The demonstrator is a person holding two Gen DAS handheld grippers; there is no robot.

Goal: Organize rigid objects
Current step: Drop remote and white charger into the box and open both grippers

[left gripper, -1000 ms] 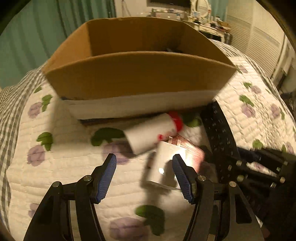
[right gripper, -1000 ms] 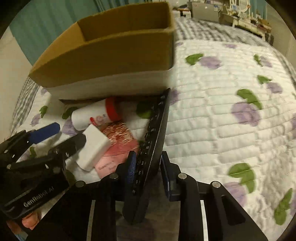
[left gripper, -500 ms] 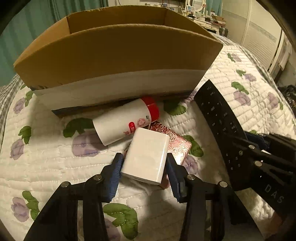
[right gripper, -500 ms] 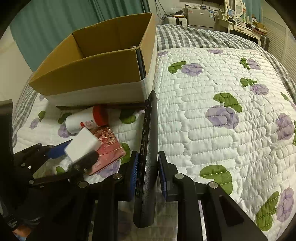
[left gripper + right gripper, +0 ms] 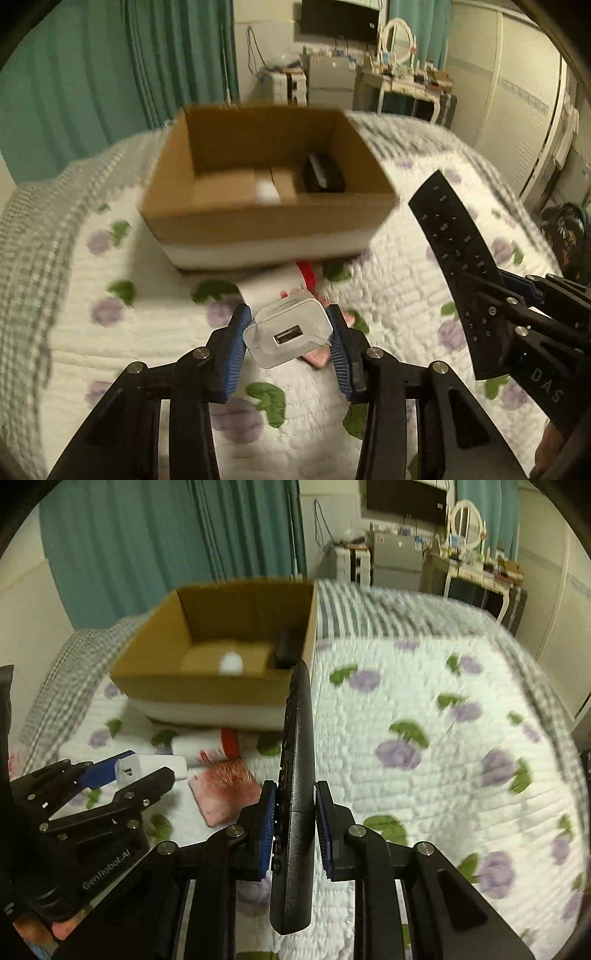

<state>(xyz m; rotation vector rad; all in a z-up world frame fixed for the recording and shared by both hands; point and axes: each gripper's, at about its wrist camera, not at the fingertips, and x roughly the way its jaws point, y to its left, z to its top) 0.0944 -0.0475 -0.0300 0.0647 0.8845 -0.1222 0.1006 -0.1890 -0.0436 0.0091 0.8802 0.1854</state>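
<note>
bottle (image 5: 275, 286), pink pack (image 5: 225, 788), cardboard box (image 5: 266, 221)

Dim warm indoor light; the cardboard box (image 5: 266, 221) and the bed quilt (image 5: 424, 738) are motion-blurred, and fisheye edges bend into dark corners.

Glossy white plastic charger (image 5: 291, 332), matte black plastic remote (image 5: 297, 775), plain brown cardboard box (image 5: 258, 218), all on a soft quilted cloth bedspread (image 5: 424, 775).
</note>
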